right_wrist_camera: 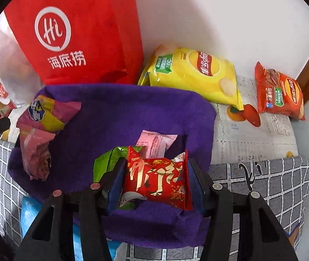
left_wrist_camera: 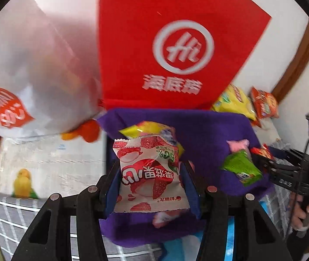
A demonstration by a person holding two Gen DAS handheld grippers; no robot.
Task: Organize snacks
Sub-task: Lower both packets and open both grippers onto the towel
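My left gripper (left_wrist_camera: 150, 184) is shut on a white and red strawberry snack packet (left_wrist_camera: 147, 174), held above the purple cloth (left_wrist_camera: 208, 130). My right gripper (right_wrist_camera: 154, 180) is shut on a red packet with gold writing (right_wrist_camera: 158, 182), low over the same purple cloth (right_wrist_camera: 121, 113). A green packet (right_wrist_camera: 106, 161) and a pink packet (right_wrist_camera: 156, 143) lie just behind the right gripper. A pink and yellow snack bag (right_wrist_camera: 41, 126) is at the cloth's left edge. The right gripper also shows in the left wrist view (left_wrist_camera: 261, 158), beside the green packet (left_wrist_camera: 241, 167).
A red shopping bag (right_wrist_camera: 74, 32) stands behind the cloth against the white wall. A yellow chip bag (right_wrist_camera: 193, 74) and an orange chip bag (right_wrist_camera: 278, 93) lie at the back right. A white plastic bag (left_wrist_camera: 34, 65) is at the left. Grey checked fabric (right_wrist_camera: 274, 184) covers the front.
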